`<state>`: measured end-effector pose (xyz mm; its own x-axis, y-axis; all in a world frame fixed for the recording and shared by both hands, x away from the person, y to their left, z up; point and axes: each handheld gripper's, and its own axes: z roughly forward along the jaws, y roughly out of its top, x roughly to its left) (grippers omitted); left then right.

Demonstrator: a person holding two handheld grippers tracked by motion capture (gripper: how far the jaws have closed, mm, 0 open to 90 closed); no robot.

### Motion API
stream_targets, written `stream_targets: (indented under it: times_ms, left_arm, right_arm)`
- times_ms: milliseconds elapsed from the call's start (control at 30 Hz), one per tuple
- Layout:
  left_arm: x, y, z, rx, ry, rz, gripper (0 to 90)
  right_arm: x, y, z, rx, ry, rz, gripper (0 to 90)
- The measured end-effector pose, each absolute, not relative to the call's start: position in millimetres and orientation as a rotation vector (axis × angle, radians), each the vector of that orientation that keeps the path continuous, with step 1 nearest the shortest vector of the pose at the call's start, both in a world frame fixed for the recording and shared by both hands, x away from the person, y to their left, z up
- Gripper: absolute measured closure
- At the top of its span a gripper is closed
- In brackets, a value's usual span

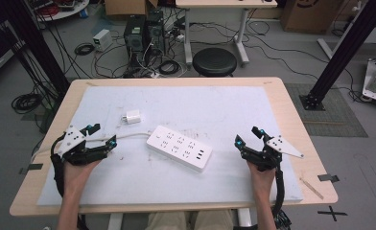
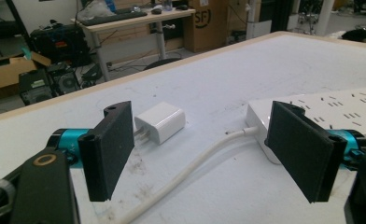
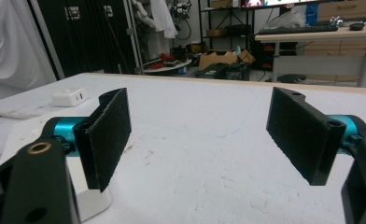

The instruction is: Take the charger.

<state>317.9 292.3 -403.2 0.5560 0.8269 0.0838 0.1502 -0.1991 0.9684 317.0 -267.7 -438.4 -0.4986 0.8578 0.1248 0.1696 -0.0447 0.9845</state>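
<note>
- Left gripper (image 1: 102, 135): jaws spread wide, nothing between the pads; held in the person's left hand (image 1: 78, 170) over the left part of the white mat (image 1: 234, 103).
- Left gripper, own view (image 2: 197, 154): the white cable (image 2: 190, 168) runs across the mat beneath the gap between the pads, clear of both.
- Right gripper (image 1: 247, 136): jaws released, wide apart, empty; held in the person's right hand (image 1: 262, 175) near the mat's right edge.
- Right gripper, own view (image 3: 197, 140): bare mat lies between the pads.
- Power strip (image 1: 179, 147): white, flat on the mat's centre, set diagonally, between the two grippers and apart from both; its cable leaves the left end toward the left gripper.
- Charger plug (image 1: 133, 117): small white cube with prongs, lying on the mat just beyond the strip's left end, not touching it; seen past the left pad in the left gripper view (image 2: 161, 122).
- Table (image 1: 291, 120): light wood, rim visible around the mat.
</note>
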Motion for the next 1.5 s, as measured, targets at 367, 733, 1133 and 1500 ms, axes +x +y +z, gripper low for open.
stream_targets:
  times_ms: [367, 733, 1133, 1500]
  left_arm:
    - [350, 289, -384, 1.911, 0.724, 0.672, 23.4]
    - [388, 290, -368, 2.111, 0.599, 0.537, 23.6]
    - [430, 273, -359, 2.255, 0.518, 0.441, 23.9]
    - [470, 254, -364, 2.362, 0.469, 0.388, 23.9]
  right_arm:
    - [317, -267, -439, 1.095, 1.683, 1.585, 22.3]
    - [318, -267, -439, 1.092, 1.689, 1.583, 22.3]
    - [318, -266, -439, 1.096, 1.697, 1.575, 22.3]
    - [319, -266, -439, 1.101, 1.706, 1.567, 22.3]
